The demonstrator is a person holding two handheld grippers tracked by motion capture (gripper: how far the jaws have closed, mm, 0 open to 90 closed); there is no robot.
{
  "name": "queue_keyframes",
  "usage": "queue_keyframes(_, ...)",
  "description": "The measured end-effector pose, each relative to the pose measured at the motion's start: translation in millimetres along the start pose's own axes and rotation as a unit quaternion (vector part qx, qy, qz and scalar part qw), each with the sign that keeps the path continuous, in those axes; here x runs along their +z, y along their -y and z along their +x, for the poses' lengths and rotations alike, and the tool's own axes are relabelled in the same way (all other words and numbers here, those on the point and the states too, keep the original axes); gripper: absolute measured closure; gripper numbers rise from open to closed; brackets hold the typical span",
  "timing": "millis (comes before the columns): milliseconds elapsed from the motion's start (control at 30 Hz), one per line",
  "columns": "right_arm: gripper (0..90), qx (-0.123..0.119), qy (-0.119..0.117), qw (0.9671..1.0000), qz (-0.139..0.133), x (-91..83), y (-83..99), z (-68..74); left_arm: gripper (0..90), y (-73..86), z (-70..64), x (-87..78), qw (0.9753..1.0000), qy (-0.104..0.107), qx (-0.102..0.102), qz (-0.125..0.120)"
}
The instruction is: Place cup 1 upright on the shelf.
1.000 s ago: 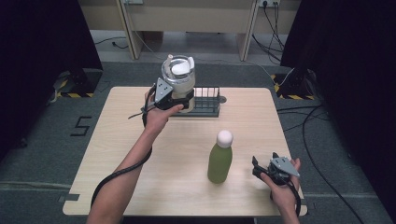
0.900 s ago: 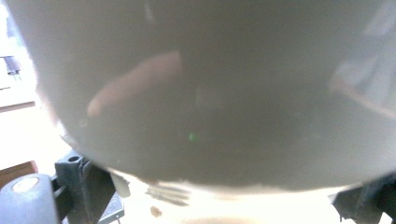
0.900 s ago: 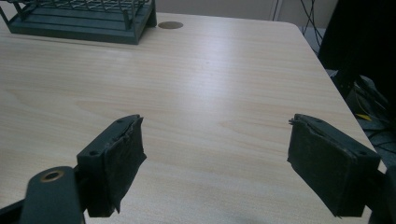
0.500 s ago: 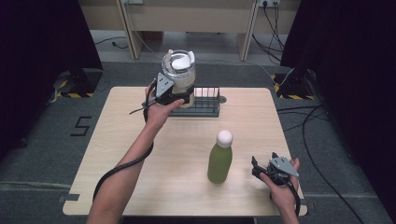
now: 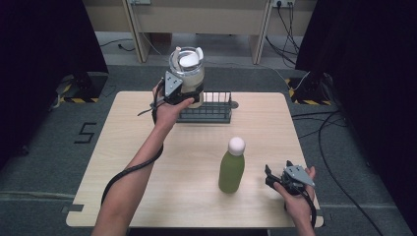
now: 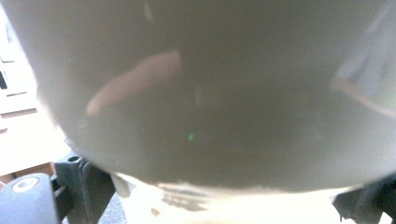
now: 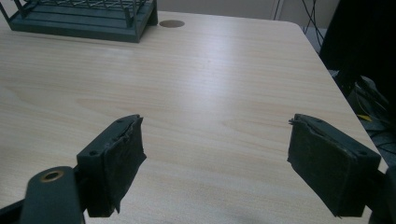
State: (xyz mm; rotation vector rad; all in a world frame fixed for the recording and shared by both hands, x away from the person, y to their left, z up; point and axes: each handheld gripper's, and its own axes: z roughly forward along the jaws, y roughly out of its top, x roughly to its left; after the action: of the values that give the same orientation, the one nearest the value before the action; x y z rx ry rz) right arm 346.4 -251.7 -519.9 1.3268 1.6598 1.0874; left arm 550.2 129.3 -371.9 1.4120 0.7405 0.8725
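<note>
At the far edge of the table (image 5: 147, 196), the left gripper (image 5: 183, 88) holds a clear jar with a white lid (image 5: 188, 73) in the air, above the left end of the dark wire rack (image 5: 206, 110). Its jaws are closed on the lower body of the jar, and in the left gripper view the jar wall (image 6: 201, 93) stands right in front of the camera (everything there is blurred). The right gripper (image 7: 215, 163) rests near the front right corner with its 2 jaws wide apart and nothing between them. A green bottle with a white cap (image 5: 232, 167) stands upright just beside it, to its left.

I think the main risk is a slip: the jar is round and smooth, and the grip is low on it, so it can tilt or fall onto the rack. A second risk is that the jar bottom catches the rack wires when it goes down.

Behind the rack the table ends soon, so there is little room there. The middle and the left half of the table are open for moving.
</note>
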Motion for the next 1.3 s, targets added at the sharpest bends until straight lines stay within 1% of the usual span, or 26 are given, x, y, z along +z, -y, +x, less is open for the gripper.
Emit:
queue_keyframes(33,18.3,0.0,0.0,1.0,0.0,0.0,-0.1,0.0,9.7,0.4,0.6,0.7,1.0,-0.005,0.003,0.002)
queue_keyframes(133,18.3,0.003,0.0,1.0,0.0,-0.2,0.0,-0.1,9.7,2.3,0.8,3.1,0.9999,-0.015,-0.001,0.006)
queue_keyframes(200,18.3,0.003,0.0,1.0,0.0,-0.4,0.0,-0.5,9.7,3.0,1.6,5.1,0.9998,-0.019,0.001,0.008)
queue_keyframes(267,18.3,0.002,0.0,1.0,0.0,-0.4,0.0,-0.7,9.6,3.7,2.5,7.8,0.9997,-0.024,-0.005,0.007)
queue_keyframes(333,18.3,0.003,-0.001,1.0,0.0,-0.5,-0.1,-0.6,9.6,4.2,3.7,10.0,0.9996,-0.027,-0.006,0.01)
queue_keyframes(500,18.3,0.001,-0.001,1.0,-0.001,-0.5,-0.1,-0.6,9.6,6.9,7.1,15.6,0.9992,-0.036,-0.002,0.019)
queue_keyframes(667,18.3,0.001,-0.002,1.0,-0.001,-0.4,-0.2,-0.9,9.6,11.0,9.7,20.1,0.9987,-0.045,-0.003,0.024)
queue_keyframes(700,18.3,0.001,-0.002,1.0,0.0,-0.3,-0.1,-1.0,9.7,11.5,11.0,20.6,0.9984,-0.05,0.002,0.025)
queue_keyframes(833,18.3,0.0,-0.002,1.0,0.0,-0.4,0.0,-1.6,9.6,13.0,13.8,24.8,0.9979,-0.057,0.004,0.031)
queue_keyframes(900,18.3,-0.001,-0.001,1.0,0.0,-0.5,0.1,-1.9,9.6,14.0,14.6,27.3,0.9976,-0.062,0.001,0.032)
queue_keyframes(967,18.3,0.004,-0.001,1.0,0.001,-0.7,0.3,-1.5,9.7,15.2,15.9,29.4,0.9973,-0.065,0.002,0.036)
queue_keyframes(1067,18.3,0.001,-0.002,1.0,0.0,-0.6,0.3,-2.3,9.6,17.1,17.6,32.7,0.9969,-0.068,0.0,0.039)
queue_keyframes(1167,18.3,0.006,-0.002,1.0,0.001,-0.9,0.3,-1.9,9.7,19.0,18.9,35.2,0.9967,-0.069,0.0,0.043)
queue_keyframes(1300,18.3,0.002,-0.003,1.0,0.001,-0.8,0.6,-2.8,9.6,21.5,20.6,36.6,0.9964,-0.071,0.003,0.047)
